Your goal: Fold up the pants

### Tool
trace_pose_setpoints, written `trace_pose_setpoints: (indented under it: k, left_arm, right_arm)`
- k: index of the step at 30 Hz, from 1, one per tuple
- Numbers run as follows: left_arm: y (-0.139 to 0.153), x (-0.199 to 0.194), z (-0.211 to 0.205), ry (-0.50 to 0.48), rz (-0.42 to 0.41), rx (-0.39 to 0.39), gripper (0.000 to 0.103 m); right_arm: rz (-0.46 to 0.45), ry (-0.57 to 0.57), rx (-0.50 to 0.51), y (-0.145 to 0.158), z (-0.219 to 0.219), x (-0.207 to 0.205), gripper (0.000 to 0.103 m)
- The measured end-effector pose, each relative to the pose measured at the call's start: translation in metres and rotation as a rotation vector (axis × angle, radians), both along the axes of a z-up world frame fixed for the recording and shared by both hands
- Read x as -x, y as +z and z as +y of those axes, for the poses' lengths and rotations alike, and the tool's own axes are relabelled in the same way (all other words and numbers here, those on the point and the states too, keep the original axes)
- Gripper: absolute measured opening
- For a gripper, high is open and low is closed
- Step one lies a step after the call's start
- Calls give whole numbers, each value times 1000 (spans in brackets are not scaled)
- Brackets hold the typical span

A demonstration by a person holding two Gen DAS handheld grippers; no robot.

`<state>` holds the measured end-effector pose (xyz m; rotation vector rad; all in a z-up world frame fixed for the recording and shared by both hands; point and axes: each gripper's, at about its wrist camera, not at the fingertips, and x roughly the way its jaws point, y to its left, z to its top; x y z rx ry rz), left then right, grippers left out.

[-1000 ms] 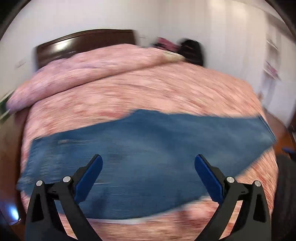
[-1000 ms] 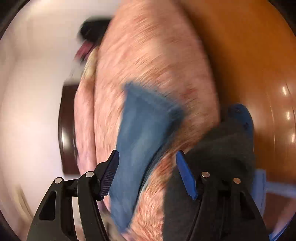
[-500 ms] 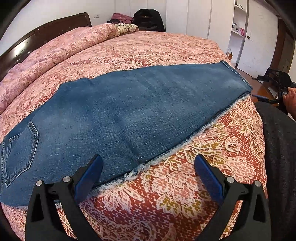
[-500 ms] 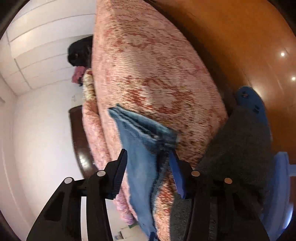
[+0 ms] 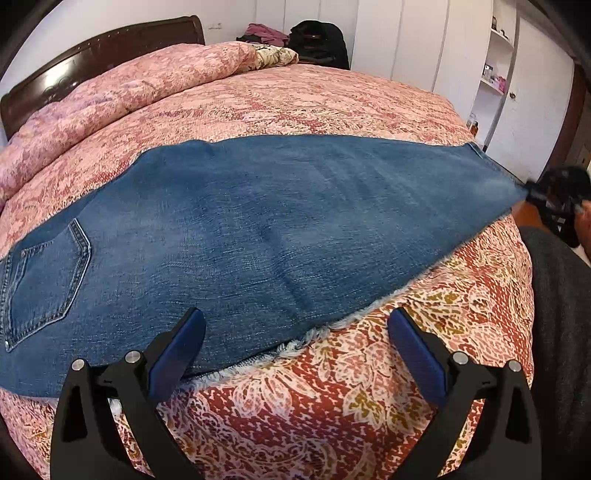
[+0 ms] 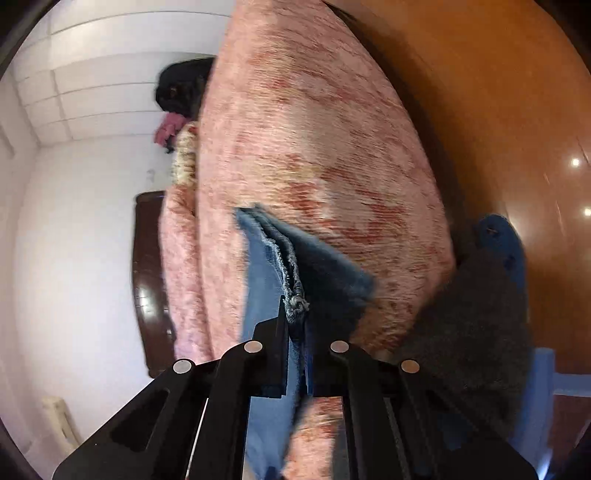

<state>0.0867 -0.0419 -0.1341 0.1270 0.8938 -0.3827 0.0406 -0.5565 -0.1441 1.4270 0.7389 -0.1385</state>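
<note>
Blue jeans (image 5: 258,229) lie folded lengthwise across the pink patterned bed (image 5: 332,103), back pocket at the left, leg hems at the right. My left gripper (image 5: 295,343) is open and empty, hovering over the frayed near edge of the jeans. My right gripper (image 6: 295,314) is shut on the hem corner of the jeans (image 6: 280,266). It also shows at the far right of the left wrist view (image 5: 554,199), gripping the hem and lifting it slightly.
A dark wooden headboard (image 5: 103,48) stands at the back left. A black bag (image 5: 317,40) and pink clothes (image 5: 266,31) sit behind the bed. White wardrobes (image 5: 406,44) line the back wall. An orange wooden floor (image 6: 498,110) lies beside the bed.
My right gripper closed on the hem corner of the jeans and lifted it a little. My left gripper drew slightly closer to the near edge of the jeans and stayed open.
</note>
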Motion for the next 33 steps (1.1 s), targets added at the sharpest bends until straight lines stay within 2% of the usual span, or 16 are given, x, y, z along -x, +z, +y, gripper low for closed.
trace_pose_setpoints:
  k: [4, 6, 7, 8, 9, 14, 18, 19, 22, 25, 26, 28, 29, 33]
  left_arm:
    - [0, 0, 0, 4, -3, -4, 100]
    - [-1, -1, 1, 6, 3, 0, 100]
    - [-1, -1, 1, 6, 5, 0, 100]
    - [-2, -2, 0, 4, 5, -5, 101]
    - [-2, -2, 0, 4, 5, -9, 101]
    - [-3, -2, -1, 4, 7, -13, 101]
    - [-3, -3, -1, 3, 8, -19, 101]
    - [-3, -2, -1, 4, 8, -19, 101]
    - [-4, -4, -1, 4, 13, -22, 101]
    - [-4, -4, -2, 4, 13, -22, 101]
    - [-4, -4, -2, 5, 14, -22, 101]
    - [-1, -4, -4, 5, 8, -31, 101]
    - [3, -2, -5, 9, -19, -46, 101]
    - [31, 3, -8, -19, -160, -74, 101]
  right_arm:
    - [31, -47, -124, -29, -3, 1, 8]
    - [72, -90, -164, -31, -9, 10, 34]
    - [81, -100, -152, -28, -10, 15, 60]
    - [75, -103, -136, -25, -11, 19, 71]
    - [50, -98, -130, -24, -13, 23, 71]
    - [-25, -81, -235, -41, -16, 15, 71]
    - [-53, -34, -227, -41, -18, 0, 71]
    - [-89, -16, -231, -40, -18, -3, 61]
    - [-99, 33, -223, -41, -16, -14, 59]
    - [-63, 83, -197, -39, -11, -25, 50]
    - [-62, 82, -174, -36, -11, -25, 39]
    - [-45, 81, -124, -29, -11, -24, 28]
    - [-40, 81, -104, -25, -10, -23, 21]
    - [-54, 116, 62, 16, 1, -28, 16]
